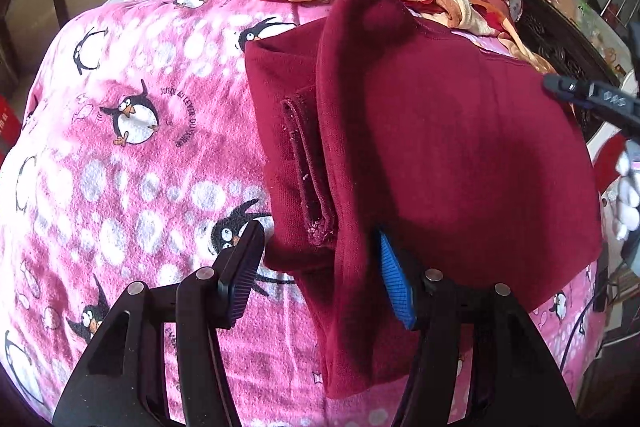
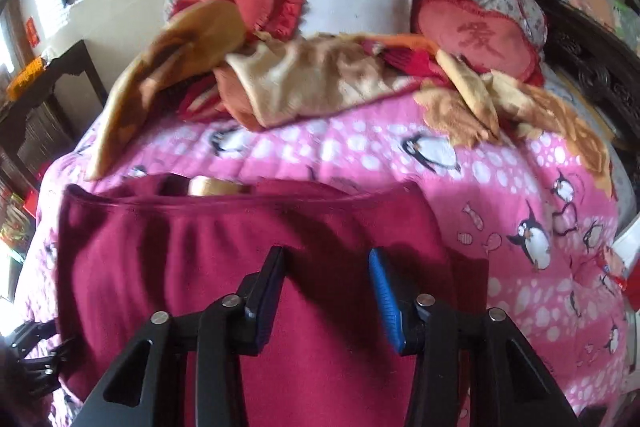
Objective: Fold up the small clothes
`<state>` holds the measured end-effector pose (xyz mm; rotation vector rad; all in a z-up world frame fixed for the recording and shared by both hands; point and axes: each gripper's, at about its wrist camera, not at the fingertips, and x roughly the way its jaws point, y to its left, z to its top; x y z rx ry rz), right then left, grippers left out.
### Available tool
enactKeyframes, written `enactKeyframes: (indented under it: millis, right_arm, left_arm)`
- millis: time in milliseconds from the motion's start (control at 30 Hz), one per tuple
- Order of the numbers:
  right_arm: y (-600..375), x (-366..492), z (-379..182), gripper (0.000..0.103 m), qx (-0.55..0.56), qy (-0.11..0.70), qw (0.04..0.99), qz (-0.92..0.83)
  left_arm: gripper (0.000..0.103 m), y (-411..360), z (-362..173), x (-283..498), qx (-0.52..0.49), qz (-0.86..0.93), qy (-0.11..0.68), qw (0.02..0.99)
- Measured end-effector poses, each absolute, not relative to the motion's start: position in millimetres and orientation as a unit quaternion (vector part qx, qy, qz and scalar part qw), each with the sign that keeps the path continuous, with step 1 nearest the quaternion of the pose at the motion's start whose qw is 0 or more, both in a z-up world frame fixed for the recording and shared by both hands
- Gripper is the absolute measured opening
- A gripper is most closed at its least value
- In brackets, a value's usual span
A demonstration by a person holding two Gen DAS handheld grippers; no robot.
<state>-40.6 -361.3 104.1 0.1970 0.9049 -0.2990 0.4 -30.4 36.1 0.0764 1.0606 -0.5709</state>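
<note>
While the maroon garment [image 1: 440,131] lies on the pink blanket [image 1: 120,147], its raised fold ridge runs straight ahead between the left gripper [image 1: 320,275] fingers, spread wide, gripping nothing. Right gripper [image 2: 326,291] hovers open, farther from that ridge.

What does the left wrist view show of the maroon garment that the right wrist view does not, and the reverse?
Only the left wrist view shows the folded sleeve with its cuff lying on the maroon garment, and a fold of cloth draped by the left gripper. Only the right wrist view shows the white pillow and heart cushion. Both show the garment on the pink penguin blanket, the crumpled tan cloth, and open jaws.
</note>
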Motion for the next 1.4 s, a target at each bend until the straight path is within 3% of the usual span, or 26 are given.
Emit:
enactKeyframes:
  millis: [167,433,633,933,1233,1333,1400]
  right_arm:
    - [-283.0,-26.8,125.8,0.042,0.071,0.415,0.907,-0.029]
    - [-190.6,39.3,94.7,0.042,0.057,0.448,0.891,0.058]
    - [-173.0,78.4,60.2,0.042,0.078,0.491,0.867,0.042]
    - [-186.2,77.1,68.2,0.043,0.125,0.5,0.855,0.056]
    - [-151.0,84.3,71.2,0.043,0.055,0.492,0.866,0.069]
    - [-147.0,89.8,57.5,0.05,0.046,0.504,0.86,0.062]
    - [-144.9,89.8,59.8,0.066,0.061,0.501,0.86,0.073]
  left_arm:
    - [0.059,-35.1,34.4,2.7,0.023,-0.272,0.5,0.822]
    - [0.059,-30.1,31.6,5.9,0.0,-0.281,0.503,0.818]
    - [0.06,-4.8,29.9,4.1,-0.056,-0.298,0.509,0.805]
    - [0.065,11.6,23.6,0.0,-0.092,-0.308,0.51,0.798]
    - [0.068,-0.4,17.7,-2.2,-0.095,-0.31,0.506,0.799]
    - [0.069,-1.3,17.2,-0.9,-0.098,-0.312,0.505,0.799]
    - [0.069,-1.1,16.9,-0.7,-0.098,-0.314,0.503,0.799]
